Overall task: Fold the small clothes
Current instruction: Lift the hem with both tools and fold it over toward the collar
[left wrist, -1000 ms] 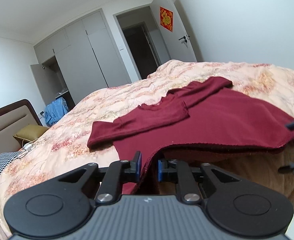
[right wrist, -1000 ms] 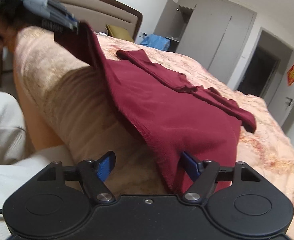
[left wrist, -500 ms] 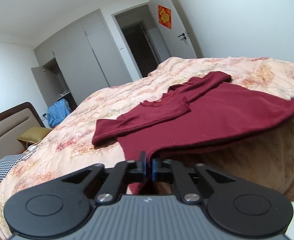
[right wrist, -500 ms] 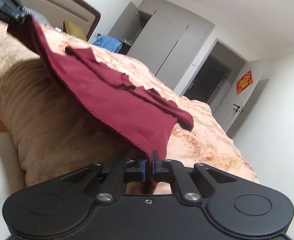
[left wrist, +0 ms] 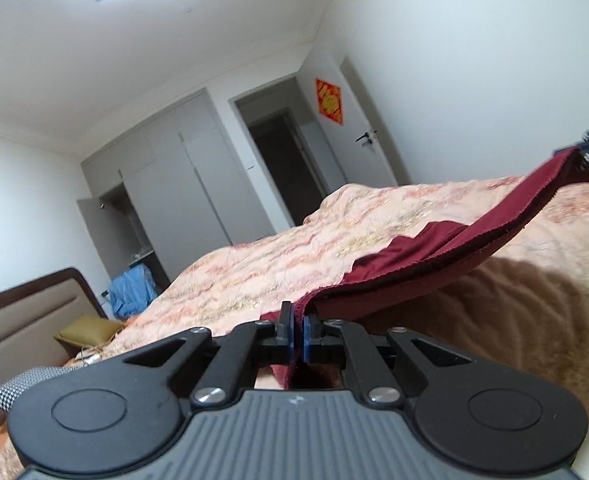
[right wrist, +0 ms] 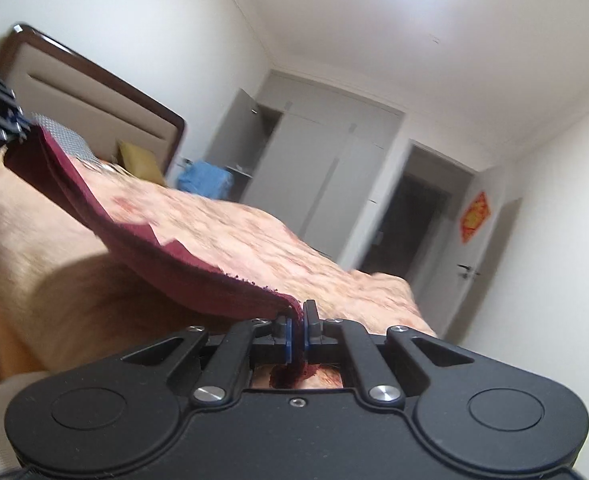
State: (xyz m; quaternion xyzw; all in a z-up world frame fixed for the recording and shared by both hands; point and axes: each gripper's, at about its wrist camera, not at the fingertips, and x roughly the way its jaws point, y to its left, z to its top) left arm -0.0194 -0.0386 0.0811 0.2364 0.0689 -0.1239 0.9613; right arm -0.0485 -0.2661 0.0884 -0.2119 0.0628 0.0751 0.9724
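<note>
Left tongs (left wrist: 298, 334): we have them clamped tight on one hem corner of the maroon garment (left wrist: 434, 264).
Right tongs (right wrist: 297, 330): pinched closed on the other corner.
Garment: hem lifted between both tongs, the rest lying on the bed (left wrist: 294, 256).
Fold: we judge both corners should travel level and taut, landing edge to edge.

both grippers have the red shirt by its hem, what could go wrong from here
The left gripper and right gripper each pinch only a thin bit of the dark red garment, so a corner may slip out. The far part lies on the quilt and might drag or bunch.
</note>
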